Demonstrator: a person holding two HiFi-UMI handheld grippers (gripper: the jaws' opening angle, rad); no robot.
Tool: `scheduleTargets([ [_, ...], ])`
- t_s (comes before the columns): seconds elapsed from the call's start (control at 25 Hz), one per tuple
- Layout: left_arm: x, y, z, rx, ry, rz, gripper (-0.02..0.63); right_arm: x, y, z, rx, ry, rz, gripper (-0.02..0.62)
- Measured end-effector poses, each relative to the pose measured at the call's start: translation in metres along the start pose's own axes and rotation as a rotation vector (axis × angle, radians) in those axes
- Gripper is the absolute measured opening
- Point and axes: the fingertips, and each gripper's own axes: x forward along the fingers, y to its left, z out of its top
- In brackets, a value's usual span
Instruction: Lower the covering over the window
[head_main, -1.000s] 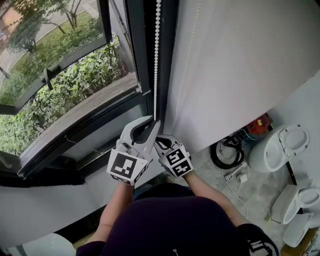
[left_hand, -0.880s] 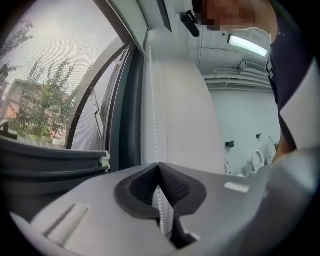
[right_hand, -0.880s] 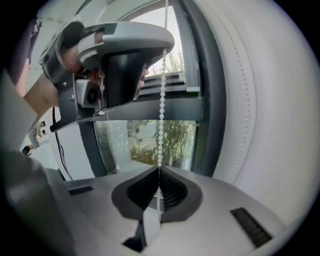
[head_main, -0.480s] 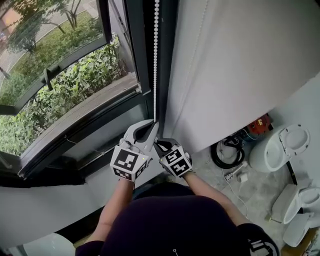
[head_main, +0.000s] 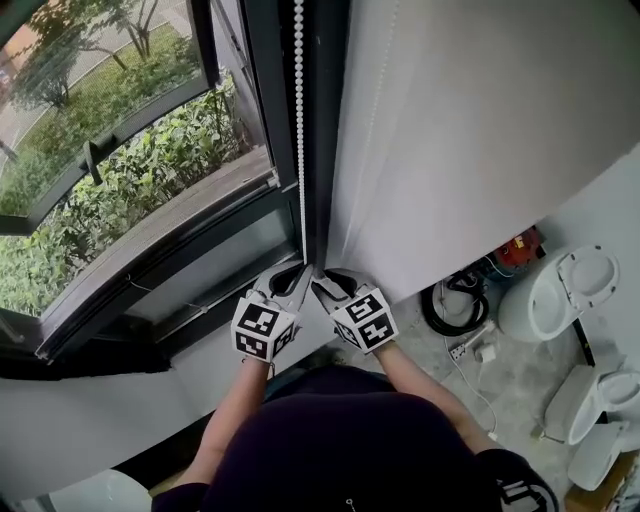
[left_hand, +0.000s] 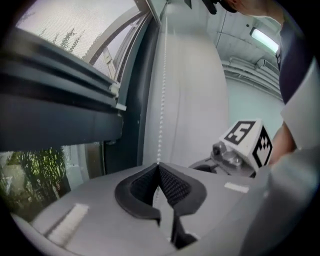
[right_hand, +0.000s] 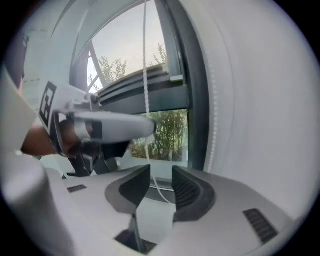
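A: Roller blind (head_main: 480, 130), where?
B: Hanging white, right of dark window frame (head_main: 325, 120); glass (head_main: 120, 110) at left uncovered, greenery (head_main: 100, 210) beyond.
A: Left gripper (left_hand: 159, 170)?
B: Pressed together on bead chain (head_main: 298, 120), low beside frame.
A: Right gripper (right_hand: 161, 182)?
B: Just right of left; spread, having just been opening, with chain loose between pads.
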Motion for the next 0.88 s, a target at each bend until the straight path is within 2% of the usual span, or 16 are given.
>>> scheduleTargets([
  [0.12, 0.004, 0.005, -0.039, -0.017, 0.086, -0.002, 0.011, -0.011, -0.004, 0.012, 0.021, -0.048, -0.008, 0.104],
  [0.24, 0.005, 0.007, -0.077, -0.069, 0.16, -0.007, 0.011, -0.019, -0.001, 0.028, 0.019, -0.094, -0.007, 0.104],
  [0.48, 0.006, -0.006, -0.134, -0.124, 0.279, -0.034, 0.011, -0.041, 0.011, 0.075, 0.0, -0.223, 0.018, 0.104],
  [0.72, 0.011, -0.014, -0.16, -0.161, 0.341, -0.052, 0.011, -0.07, 0.021, 0.124, -0.014, -0.364, 0.032, 0.104],
  [0.88, 0.016, -0.016, -0.161, -0.139, 0.355, -0.066, 0.011, -0.088, 0.024, 0.144, -0.022, -0.427, 0.028, 0.104],
])
